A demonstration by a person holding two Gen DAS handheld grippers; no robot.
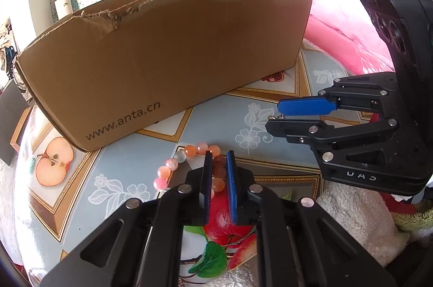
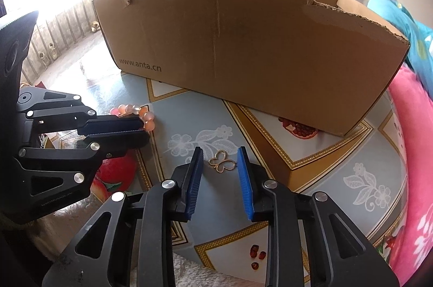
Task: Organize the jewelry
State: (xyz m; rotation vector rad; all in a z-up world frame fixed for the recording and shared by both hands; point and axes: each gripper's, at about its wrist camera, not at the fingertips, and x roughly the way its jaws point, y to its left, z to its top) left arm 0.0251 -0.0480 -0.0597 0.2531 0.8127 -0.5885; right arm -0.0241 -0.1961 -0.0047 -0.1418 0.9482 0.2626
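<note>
A bracelet of orange and pink beads [image 1: 193,150] lies curled on the patterned tablecloth [image 1: 230,111], and my left gripper [image 1: 217,161] is shut on one side of it, beads pinched between the blue pads. From the right wrist view the same left gripper [image 2: 146,130] comes in from the left, with the bracelet [image 2: 147,119] bulging out at its tips. My right gripper [image 2: 220,151] is shut on a small gold butterfly pendant [image 2: 222,164], which sits crosswise between the pads near the tips. In the left wrist view the right gripper [image 1: 273,116] reaches in from the right, low over the cloth.
A large open cardboard box [image 1: 167,56] with a torn rim stands just behind both grippers and fills the back [image 2: 257,48]. Pink bedding [image 2: 416,124] lies to the right. A white fluffy towel [image 1: 351,219] covers the near right edge.
</note>
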